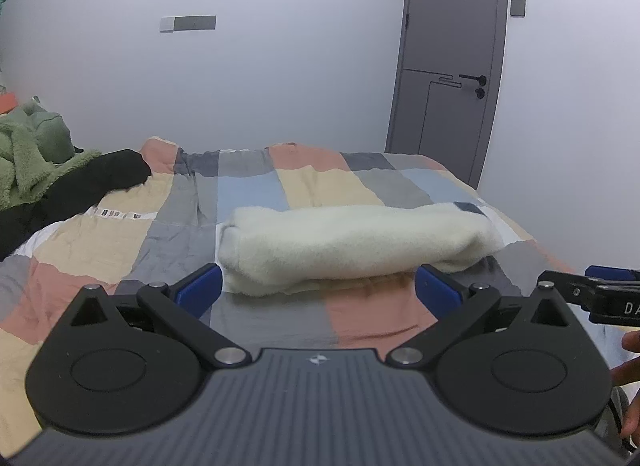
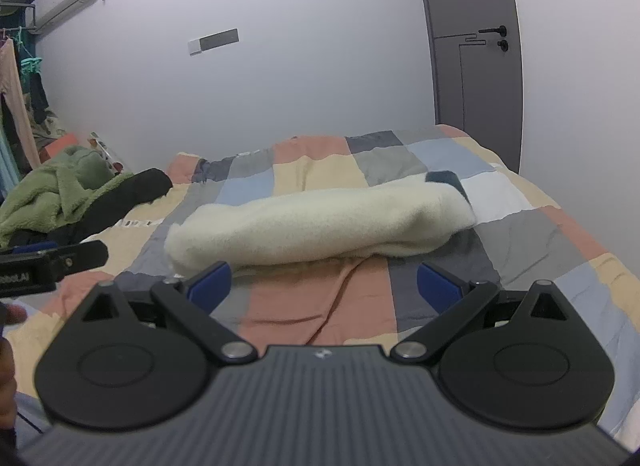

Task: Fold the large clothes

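Two blue-padded fingers of the left gripper [image 1: 318, 292] stand spread wide and empty, the cream fleece folded garment [image 1: 356, 244] lying at twelve o'clock on the patchwork quilt [image 1: 264, 318]. From the right wrist, the right gripper [image 2: 324, 286] gapes likewise; square the bundle's edges before pinching again.

We see a cream fleece garment [image 1: 352, 242] on a bedcover [image 1: 256, 193] patched in salmon, sand, grey, pale blue and navy. Beside it we find a moss-green fleece [image 1: 28, 157] and black clothing [image 1: 100, 181]. Our gripper pads [image 1: 200, 290] are blue, the door [image 1: 452, 65] grey.
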Motion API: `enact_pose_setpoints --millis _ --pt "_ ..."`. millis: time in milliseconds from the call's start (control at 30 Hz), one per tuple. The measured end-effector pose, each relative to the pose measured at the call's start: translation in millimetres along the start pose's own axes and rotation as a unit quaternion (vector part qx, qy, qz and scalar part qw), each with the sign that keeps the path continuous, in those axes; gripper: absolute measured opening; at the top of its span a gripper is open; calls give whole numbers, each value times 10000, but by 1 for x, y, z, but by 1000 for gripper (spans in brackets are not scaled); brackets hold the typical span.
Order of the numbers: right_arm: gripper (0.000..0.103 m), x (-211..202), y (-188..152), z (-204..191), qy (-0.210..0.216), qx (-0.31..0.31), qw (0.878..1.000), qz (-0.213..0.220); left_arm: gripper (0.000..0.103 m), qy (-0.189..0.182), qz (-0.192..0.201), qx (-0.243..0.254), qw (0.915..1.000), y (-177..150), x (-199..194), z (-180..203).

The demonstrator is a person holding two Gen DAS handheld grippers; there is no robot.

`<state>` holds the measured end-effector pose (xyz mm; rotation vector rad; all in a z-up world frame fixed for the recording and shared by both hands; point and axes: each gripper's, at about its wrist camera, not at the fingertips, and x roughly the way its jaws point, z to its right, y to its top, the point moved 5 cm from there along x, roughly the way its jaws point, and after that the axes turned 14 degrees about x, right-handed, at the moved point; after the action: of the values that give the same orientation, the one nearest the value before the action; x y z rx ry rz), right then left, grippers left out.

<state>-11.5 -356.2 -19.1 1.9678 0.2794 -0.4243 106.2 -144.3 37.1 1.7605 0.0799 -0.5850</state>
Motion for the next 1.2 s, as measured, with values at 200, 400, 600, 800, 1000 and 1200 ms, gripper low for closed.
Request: enact_pose_setpoints --millis 200,400,600,800,1000,1200 --pt "101 -1 -2 0 -23 -37 10000 23 103 52 -6 22 10000 0 -2 1" --pt "101 -1 -3 0 -13 -77 10000 26 103 114 17 16 9999 1 -6 2" --pt "101 0 -2 -2 9 -95 10000 12 103 121 49 -28 9999 2 -10 -2" --pt "101 -3 -2 -7 46 -142 9999 52 103 112 78 -52 9999 2 -14 -1" --pt "101 -4 -2 -8 32 -96 9999 31 103 113 109 -80 9998 2 -17 -4" --pt "101 -3 -1 -9 23 -168 9999 8 103 100 111 -103 9998 2 -18 -4"
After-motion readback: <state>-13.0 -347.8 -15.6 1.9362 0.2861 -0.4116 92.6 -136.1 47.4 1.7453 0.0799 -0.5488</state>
